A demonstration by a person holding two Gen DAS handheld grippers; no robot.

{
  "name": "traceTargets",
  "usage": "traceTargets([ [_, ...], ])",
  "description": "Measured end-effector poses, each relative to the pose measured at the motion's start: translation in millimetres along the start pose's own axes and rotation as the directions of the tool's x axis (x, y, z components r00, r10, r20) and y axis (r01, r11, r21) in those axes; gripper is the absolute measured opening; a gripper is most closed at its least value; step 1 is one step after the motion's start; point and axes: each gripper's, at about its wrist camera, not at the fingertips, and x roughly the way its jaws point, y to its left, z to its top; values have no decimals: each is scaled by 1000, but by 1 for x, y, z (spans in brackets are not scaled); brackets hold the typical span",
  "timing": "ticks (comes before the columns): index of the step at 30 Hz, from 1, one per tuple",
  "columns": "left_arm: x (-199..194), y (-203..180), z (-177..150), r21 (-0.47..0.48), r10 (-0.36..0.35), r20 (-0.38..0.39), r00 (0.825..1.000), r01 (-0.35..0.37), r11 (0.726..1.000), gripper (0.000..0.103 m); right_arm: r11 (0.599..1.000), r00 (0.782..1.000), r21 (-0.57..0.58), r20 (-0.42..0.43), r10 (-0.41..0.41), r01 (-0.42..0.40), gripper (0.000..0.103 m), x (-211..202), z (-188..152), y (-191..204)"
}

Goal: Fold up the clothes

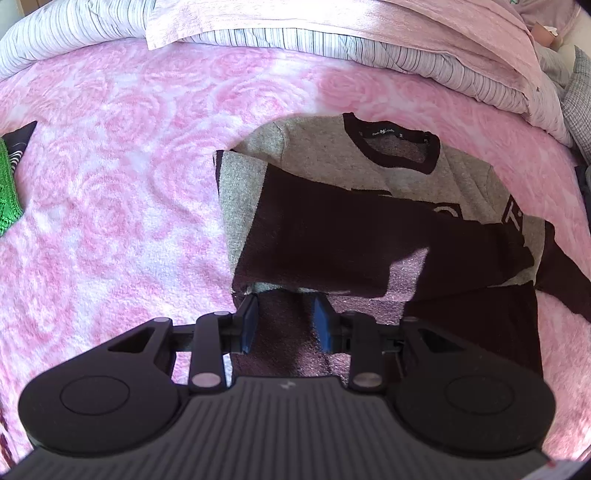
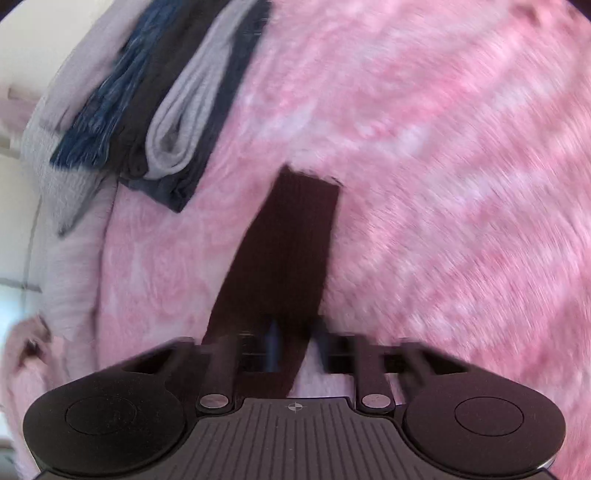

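Observation:
A grey and dark maroon sweater (image 1: 332, 173) lies flat on the pink blanket (image 1: 129, 166), collar away from me, with one dark sleeve folded across its chest. My left gripper (image 1: 286, 323) stands open just above the sweater's lower hem, and its blue pads (image 1: 251, 325) have only fabric showing between them. In the blurred right wrist view, a dark maroon sleeve (image 2: 295, 240) stretches from its cuff back between the fingers of my right gripper (image 2: 299, 347). A gap with pink blanket (image 2: 443, 184) shows between those fingers, so the jaws look open.
Striped and pink bedding (image 1: 332, 33) is heaped along the far side of the blanket. A green and black item (image 1: 9, 184) lies at the left edge. A stack of folded blue, black and grey clothes (image 2: 159, 110) sits on the blanket's upper left in the right wrist view.

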Motion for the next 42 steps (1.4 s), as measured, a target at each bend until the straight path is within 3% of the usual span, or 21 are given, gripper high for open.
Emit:
traceTargets([
  [2,-4,1,-2,-11,1,4,1000,-1,1000,28,982,998,-184,41,-40,47,2,-6,-3,29],
  [4,-10,3,-4,-20,7,9,1000,-7,1000,28,923,994,-381,107,-23,63,2,-23,-14,73],
  [8,-24,14,-9,-49,15,28,999,-13,999,28,746,969,-666,161,189,-35,2,-83,-73,175],
  [11,-33,24,-13,-84,16,39,999,-12,996,28,498,905,-847,48,423,-187,2,-135,-158,244],
  [14,-41,35,-17,-123,9,51,999,-2,992,28,147,801,-940,-174,572,-309,2,-181,-268,283],
  [15,-44,39,-18,-133,8,55,998,0,991,28,23,767,-942,-258,587,-334,2,-191,-303,287],
  [16,-46,43,-20,-141,8,59,998,1,990,28,-103,753,-934,-338,565,-343,5,-196,-340,287],
  [17,-48,47,-21,-150,9,63,998,1,989,28,-202,765,-921,-389,513,-333,11,-198,-373,285],
  [18,-51,50,-23,-158,9,66,998,2,987,28,-298,794,-898,-429,430,-324,31,-195,-405,279],
  [19,-52,55,-25,-165,9,68,998,2,986,28,-364,813,-872,-456,363,-326,51,-191,-429,269],
  [20,-54,60,-26,-173,11,68,998,1,985,28,-407,825,-850,-473,309,-335,57,-186,-444,257],
  [23,-57,75,-34,-194,13,64,998,0,981,28,-420,898,-845,-419,136,-331,58,-155,-461,221],
  [27,-51,89,-45,-209,19,31,999,-12,978,28,-366,963,-895,-269,-14,-255,57,-99,-424,186],
  [28,-47,91,-47,-215,17,23,1000,-11,977,28,-366,973,-903,-227,-40,-226,52,-89,-408,175],
  [32,-32,87,-47,-220,-14,5,1000,15,975,28,-375,990,-917,-111,-87,-136,47,-52,-365,167],
  [37,-6,73,-19,-232,-69,21,997,71,970,33,-425,996,-901,-81,-48,-93,47,-32,-348,167],
  [42,27,69,17,-345,-104,60,993,119,931,44,-424,995,-902,-95,-3,-87,46,-22,-343,162],
])
